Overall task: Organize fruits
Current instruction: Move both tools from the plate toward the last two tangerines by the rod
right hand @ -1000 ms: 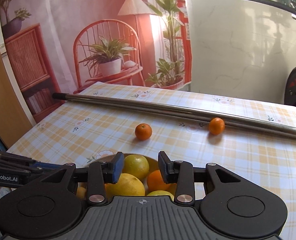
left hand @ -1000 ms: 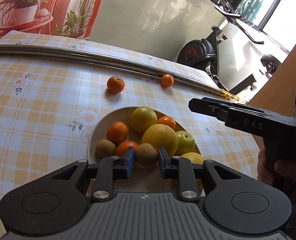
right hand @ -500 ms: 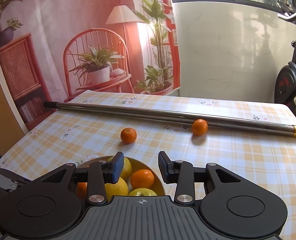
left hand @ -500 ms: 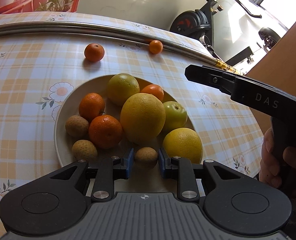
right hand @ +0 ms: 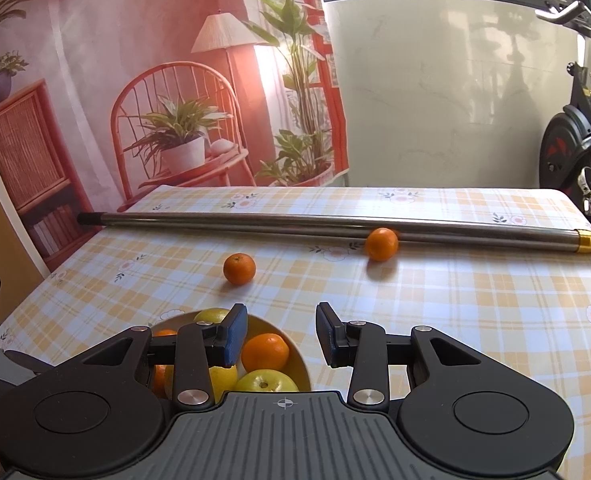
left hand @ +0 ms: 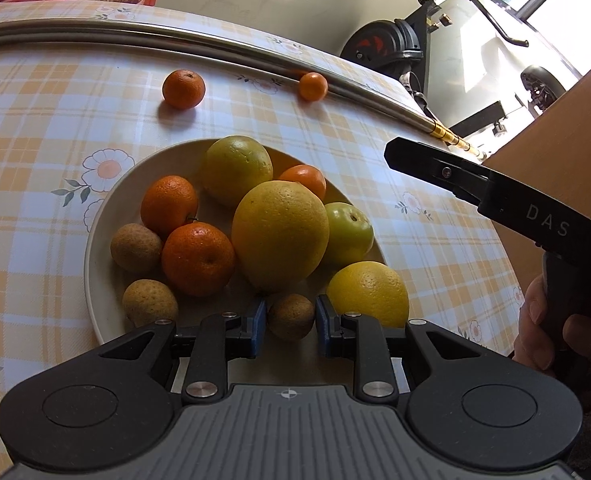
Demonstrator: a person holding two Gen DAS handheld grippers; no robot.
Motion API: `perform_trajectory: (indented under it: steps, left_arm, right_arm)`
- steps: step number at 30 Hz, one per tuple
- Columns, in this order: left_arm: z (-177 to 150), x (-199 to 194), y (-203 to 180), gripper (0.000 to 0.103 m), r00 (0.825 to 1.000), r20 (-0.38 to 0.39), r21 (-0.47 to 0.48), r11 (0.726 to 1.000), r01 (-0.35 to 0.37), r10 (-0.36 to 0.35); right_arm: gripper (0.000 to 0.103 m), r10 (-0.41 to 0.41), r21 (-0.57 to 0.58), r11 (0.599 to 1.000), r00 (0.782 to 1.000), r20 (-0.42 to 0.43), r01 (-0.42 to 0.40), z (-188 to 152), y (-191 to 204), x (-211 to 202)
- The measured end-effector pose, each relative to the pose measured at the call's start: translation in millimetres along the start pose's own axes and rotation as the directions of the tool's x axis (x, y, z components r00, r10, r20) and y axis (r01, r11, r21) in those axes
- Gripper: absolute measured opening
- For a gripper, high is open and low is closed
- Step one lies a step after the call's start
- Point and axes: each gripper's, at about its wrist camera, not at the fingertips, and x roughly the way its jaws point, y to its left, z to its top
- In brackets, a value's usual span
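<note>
A cream plate on the checked table holds several oranges, yellow citrus, a green apple and brown kiwis. My left gripper stands around a small brown kiwi at the plate's near edge, with narrow gaps between the pads and the fruit. My right gripper is open and empty above the plate's right rim; its body shows in the left wrist view. Two mandarins lie loose on the table: one in the middle, one against the metal pole.
A long metal pole lies across the far side of the table. An exercise bike stands beyond the right edge. A printed backdrop with a chair and plants hangs behind the table.
My left gripper carried the kiwi down to the plate's near edge and its fingers have spread slightly from it. My right gripper rose and drew back, staying open.
</note>
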Motion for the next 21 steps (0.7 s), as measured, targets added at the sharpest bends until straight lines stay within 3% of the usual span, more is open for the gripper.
perform_trajectory:
  steps: [12,21]
  left_arm:
    - [-2.0,-24.9,8.3,0.028,0.997,0.079,-0.032,0.999,0.009,-0.006]
    - [2.7,-52.1,8.6,0.028,0.977,0.195,-0.007,0.996,-0.086,0.086]
  right_arm:
    - [0.035,0.003,-0.003,1.000,1.000,-0.005,-0.003,-0.7,3.6,0.1]
    - [0.035,0.002,0.003,1.000,1.000,-0.009,-0.002,-1.4,5.3,0.0]
